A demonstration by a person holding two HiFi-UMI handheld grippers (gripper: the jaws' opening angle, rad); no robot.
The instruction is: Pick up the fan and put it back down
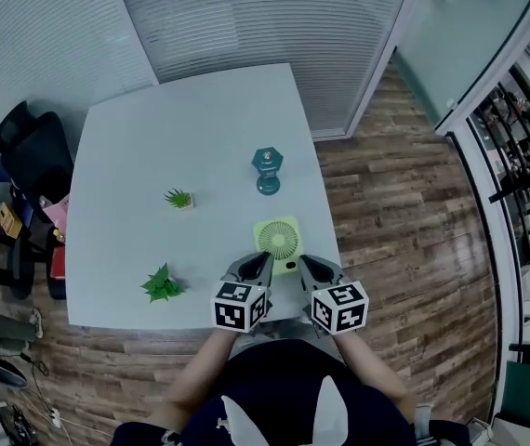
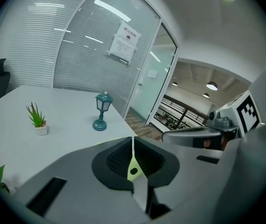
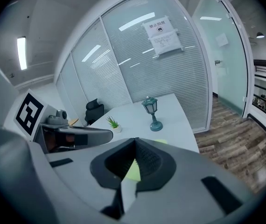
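Observation:
A lime-green square fan [image 1: 277, 237] with a round grille lies near the front right corner of the white table [image 1: 153, 137]. My left gripper [image 1: 265, 258] is at the fan's near left edge and my right gripper [image 1: 303, 262] at its near right corner, both low over it. In the left gripper view the left gripper [image 2: 133, 139] is shut, pads together, and a sliver of the fan [image 2: 132, 168] shows through the hollow behind them. The right gripper [image 3: 135, 140] is likewise shut, with the fan [image 3: 132, 171] seen behind its pads. I see nothing pinched in either.
A teal lantern [image 1: 267, 170] stands beyond the fan. A small potted plant [image 1: 178, 198] sits mid-table and a leafy plant [image 1: 162, 284] near the front edge. The table's right edge and wooden floor [image 1: 404, 249] lie beside the fan. A black chair [image 1: 28, 151] is at left.

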